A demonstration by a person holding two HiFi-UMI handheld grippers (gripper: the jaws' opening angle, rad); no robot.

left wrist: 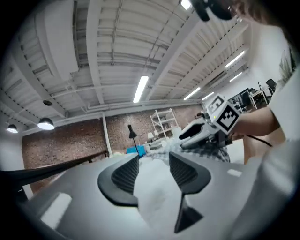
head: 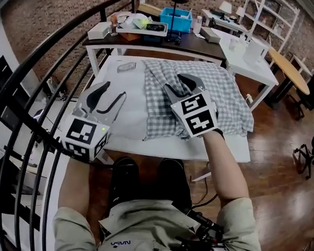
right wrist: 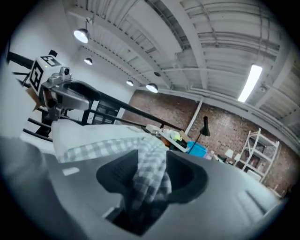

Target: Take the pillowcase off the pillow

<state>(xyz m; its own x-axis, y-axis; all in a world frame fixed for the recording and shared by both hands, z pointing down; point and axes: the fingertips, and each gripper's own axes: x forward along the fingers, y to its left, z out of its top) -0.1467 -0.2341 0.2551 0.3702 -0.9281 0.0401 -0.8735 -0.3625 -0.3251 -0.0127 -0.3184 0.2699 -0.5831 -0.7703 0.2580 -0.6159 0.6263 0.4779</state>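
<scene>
- Pillowcase (head: 229,96): grey-and-white checked cloth, rumpled across the right half of the white table (head: 228,148). Its left edge meets the white pillow (head: 131,100). I cannot tell whether that end of the pillow is inside the cloth.
- Handling, as I judge it: thin, light and limp. It will bunch and drag and will not slide off as one piece. It is neither fragile nor slippery. The far closed end or a corner seam is the best place to pinch.
- Pillow: bare white on the left half of the table. It is soft and bulky, and likely to follow the cloth unless it is pinned.
- Right gripper (head: 177,84): it is above the checked cloth. In its own view (right wrist: 152,157) the jaws stand apart, with a loose fold of the cloth draped between them and not clamped.
- Left gripper (head: 116,89): it hovers at the pillow's left side. Its own view (left wrist: 153,159) shows the jaws open and empty, with the white pillow beyond them.
</scene>
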